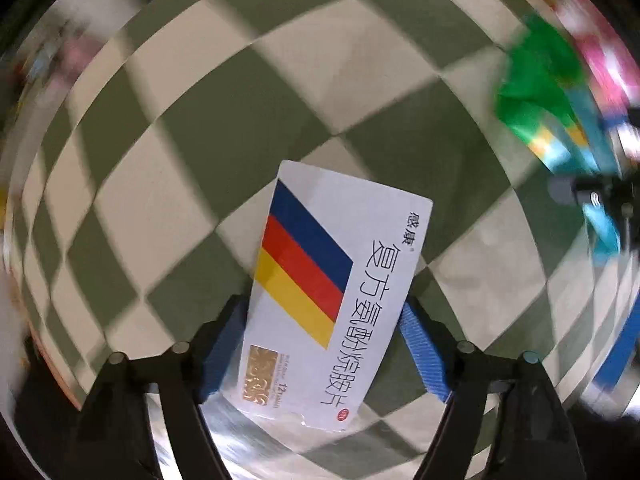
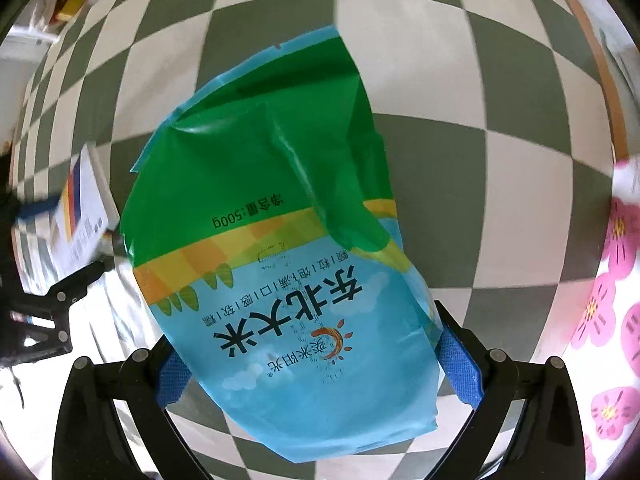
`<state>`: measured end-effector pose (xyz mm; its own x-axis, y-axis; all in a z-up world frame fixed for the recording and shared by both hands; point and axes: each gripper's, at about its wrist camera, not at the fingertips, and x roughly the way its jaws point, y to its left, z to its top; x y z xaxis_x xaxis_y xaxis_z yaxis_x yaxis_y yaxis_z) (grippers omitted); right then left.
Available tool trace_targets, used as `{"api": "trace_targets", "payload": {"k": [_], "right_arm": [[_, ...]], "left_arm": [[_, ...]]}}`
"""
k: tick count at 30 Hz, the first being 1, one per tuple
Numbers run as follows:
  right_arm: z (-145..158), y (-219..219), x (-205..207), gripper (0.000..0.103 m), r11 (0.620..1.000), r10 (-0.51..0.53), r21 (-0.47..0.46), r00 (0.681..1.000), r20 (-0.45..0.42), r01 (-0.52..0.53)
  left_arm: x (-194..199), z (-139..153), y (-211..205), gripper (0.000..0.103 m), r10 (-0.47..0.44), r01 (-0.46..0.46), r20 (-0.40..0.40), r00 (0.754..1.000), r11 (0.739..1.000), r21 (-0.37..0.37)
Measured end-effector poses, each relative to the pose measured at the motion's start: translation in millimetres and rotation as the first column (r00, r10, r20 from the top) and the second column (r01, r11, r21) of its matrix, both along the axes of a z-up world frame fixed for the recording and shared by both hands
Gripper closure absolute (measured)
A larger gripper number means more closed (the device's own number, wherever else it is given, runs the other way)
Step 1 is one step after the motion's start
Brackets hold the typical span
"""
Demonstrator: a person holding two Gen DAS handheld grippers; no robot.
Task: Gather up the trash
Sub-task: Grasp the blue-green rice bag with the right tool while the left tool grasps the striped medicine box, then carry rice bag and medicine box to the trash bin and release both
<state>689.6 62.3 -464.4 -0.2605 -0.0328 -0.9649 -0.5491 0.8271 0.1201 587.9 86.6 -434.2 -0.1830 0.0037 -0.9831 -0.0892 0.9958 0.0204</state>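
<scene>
left wrist view: the left hand-held gripper (image 1: 324, 320) points down at a green and cream checkered floor (image 1: 240, 80). a white medicine box (image 1: 332, 280) with blue, red and yellow stripes and black printed characters stands between its two blue pads (image 1: 222, 348), which sit widely spread against the box's long edges. the box is tilted and appears lifted off the floor in this grip. toward the right edge of the frame, blurred, the green and blue rice bag (image 1: 536, 92) shows, with a pink flowered patch beyond it.

right wrist view: the right hand-held gripper (image 2: 316, 360) also points down over the checkered floor (image 2: 460, 80). its blue pads (image 2: 456, 364) are set wide apart and pressed on the two sides of a crumpled rice bag (image 2: 280, 260), blue at the near end, green at the far end, with a yellow band between. at the left edge of the frame the medicine box (image 2: 84, 204) shows again, held by the other gripper, near the bag but apart from it. at the right edge lies a white mat (image 2: 612, 320) with pink flowers.
</scene>
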Motion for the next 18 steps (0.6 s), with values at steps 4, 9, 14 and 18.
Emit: {"api": "trace_targets", "payload": {"k": [4,9,14,18], "right_arm": [[10.9,-20.8,7.4,0.0,0.992,-0.122,0.016,0.992,-0.029,0.122],[12.5,-18.5,8.3,0.0,0.999,-0.051,0.016,0.999,0.009,0.05],[15.9,-15.2,11.3,0.001,0.999,-0.038,0.012,0.996,0.078,0.037],[21.4,-18.3,3.5,0.005,0.998,-0.051,0.024,0.994,0.099,0.049]], "left_arm": [[-20.9,-3.0,14.1,0.027,0.407,-0.407,-0.023,0.913,0.908,-0.1],[-26.6,-6.4,-19.1,0.027,0.371,-0.369,0.06,0.927,0.929,-0.031],[-41.9,-8.3,-75.5,0.028,0.316,-0.323,0.122,0.941,0.945,0.047],[-73.1,1.4,-74.9,0.028,0.351,-0.361,0.15,0.925,0.932,0.046]]}}
